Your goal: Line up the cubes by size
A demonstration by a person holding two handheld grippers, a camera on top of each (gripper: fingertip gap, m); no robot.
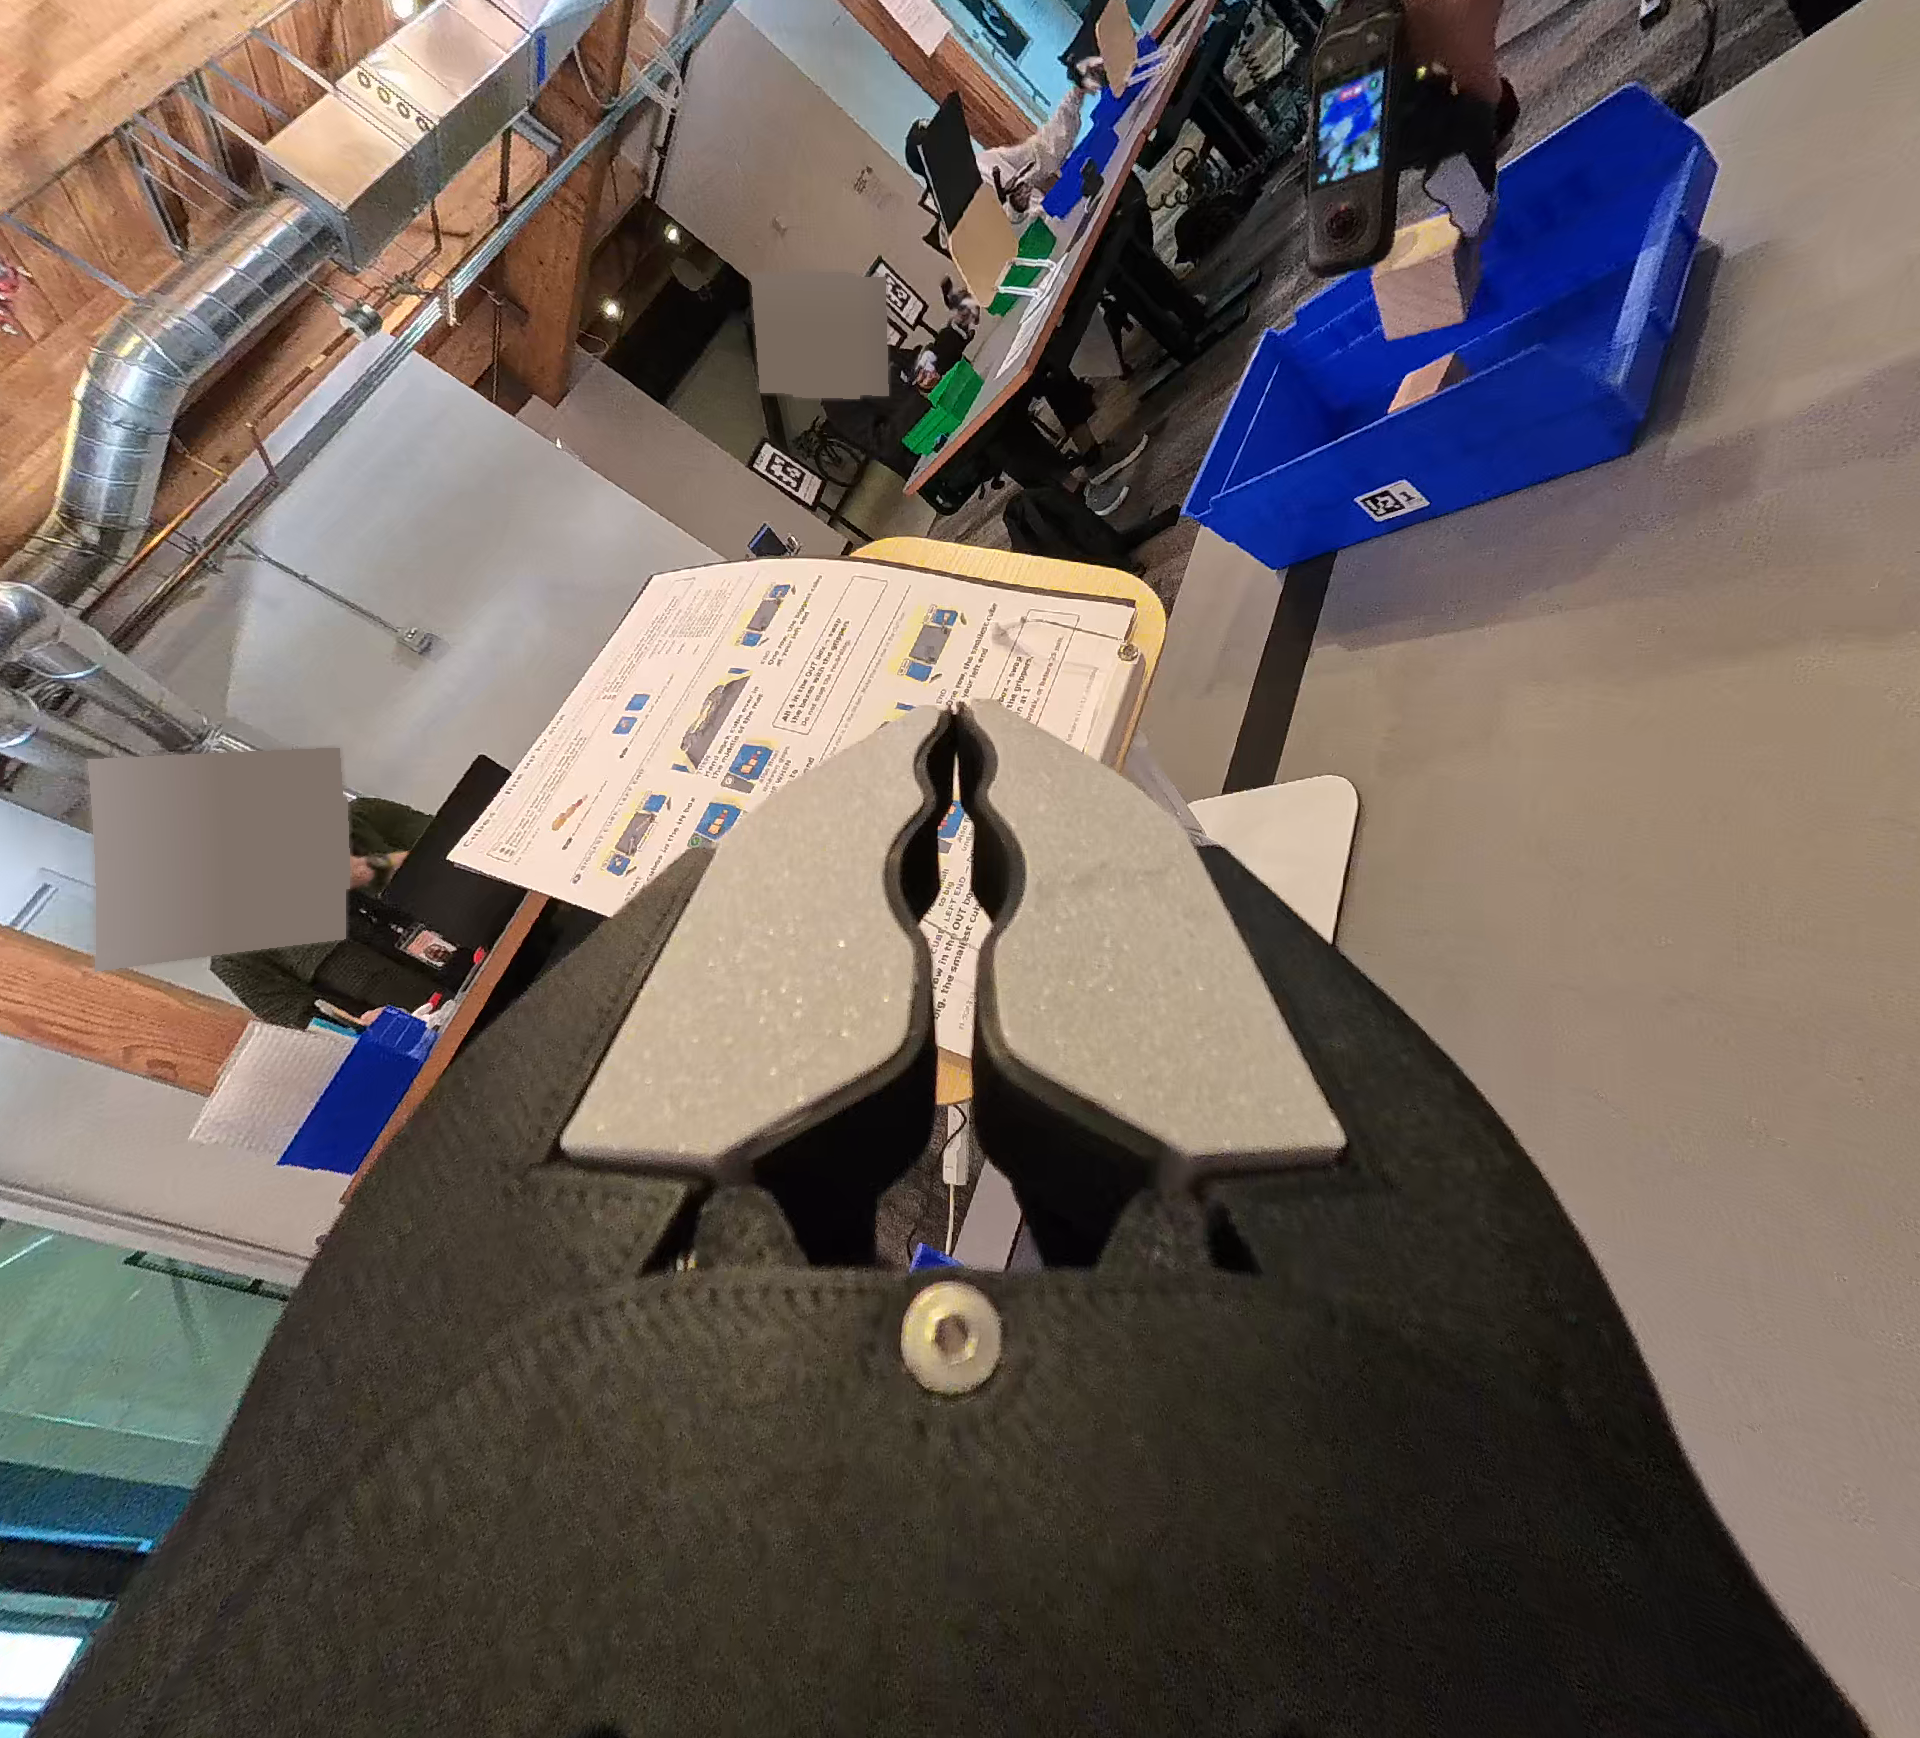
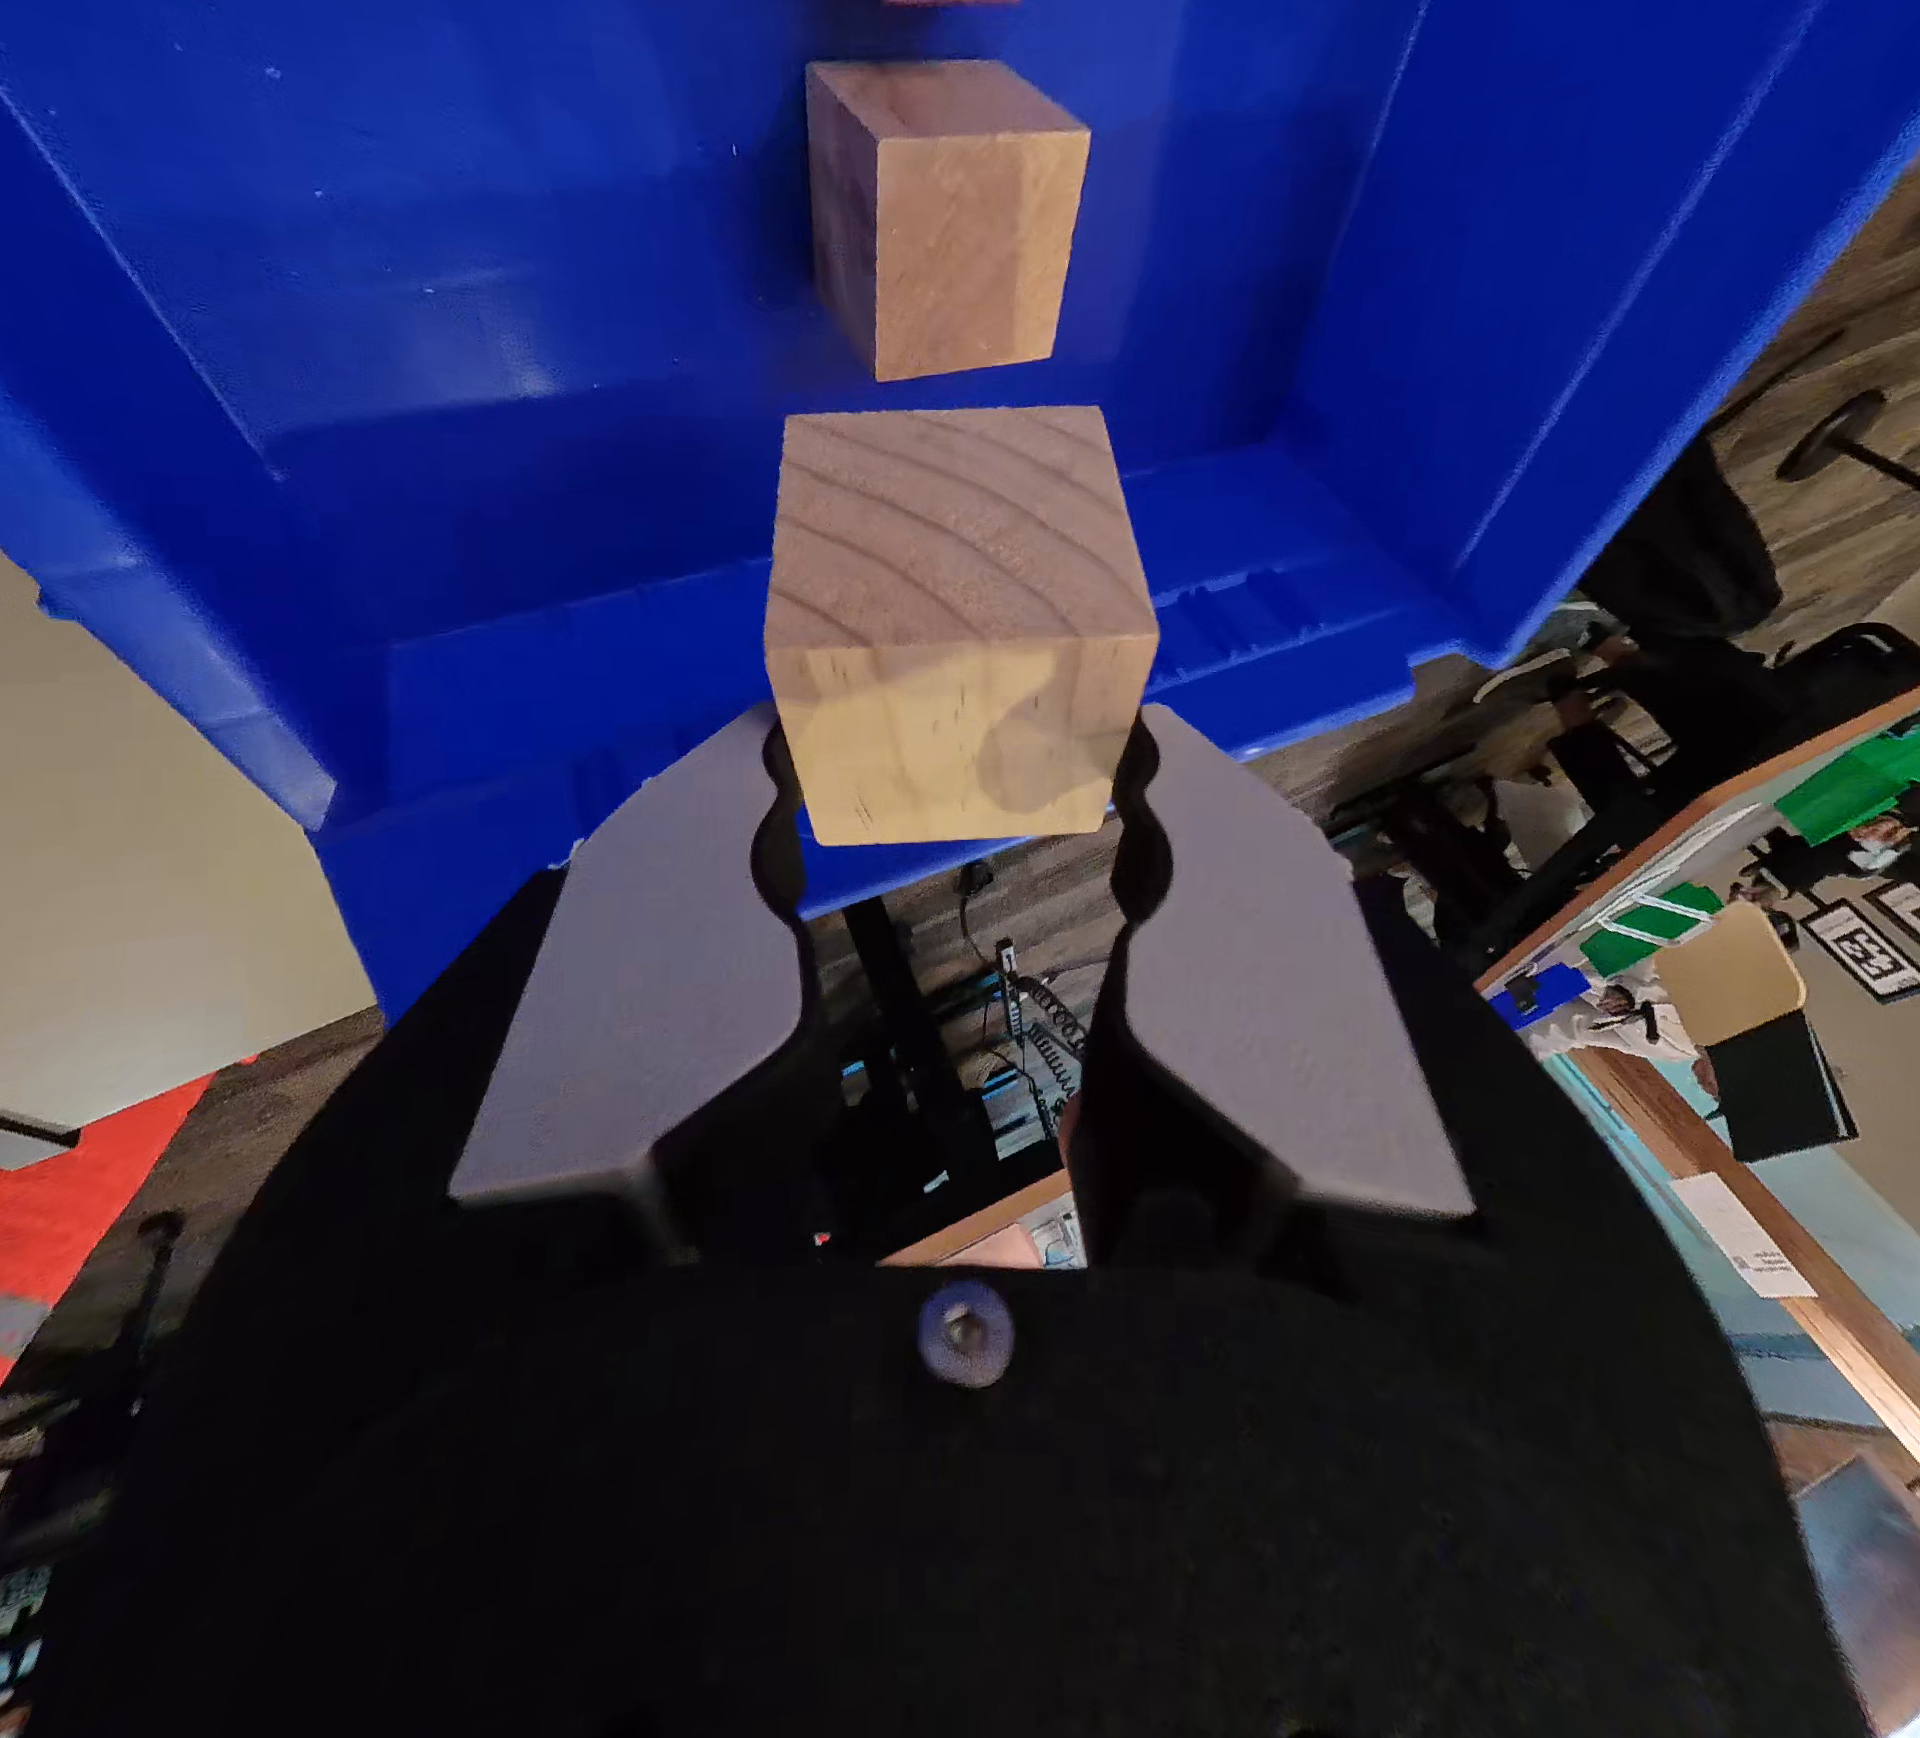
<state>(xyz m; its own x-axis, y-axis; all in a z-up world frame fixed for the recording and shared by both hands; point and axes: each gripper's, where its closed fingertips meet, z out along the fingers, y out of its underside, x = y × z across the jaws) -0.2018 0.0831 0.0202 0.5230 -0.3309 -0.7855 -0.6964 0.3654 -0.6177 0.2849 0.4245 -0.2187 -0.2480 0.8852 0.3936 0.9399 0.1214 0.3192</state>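
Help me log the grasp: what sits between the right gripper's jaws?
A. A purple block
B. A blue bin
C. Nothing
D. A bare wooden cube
D: in the right wrist view a bare wooden cube sits clamped between the right gripper's jaws, over the blue bin.

Bright, fisheye-warped, perhaps slightly blurred
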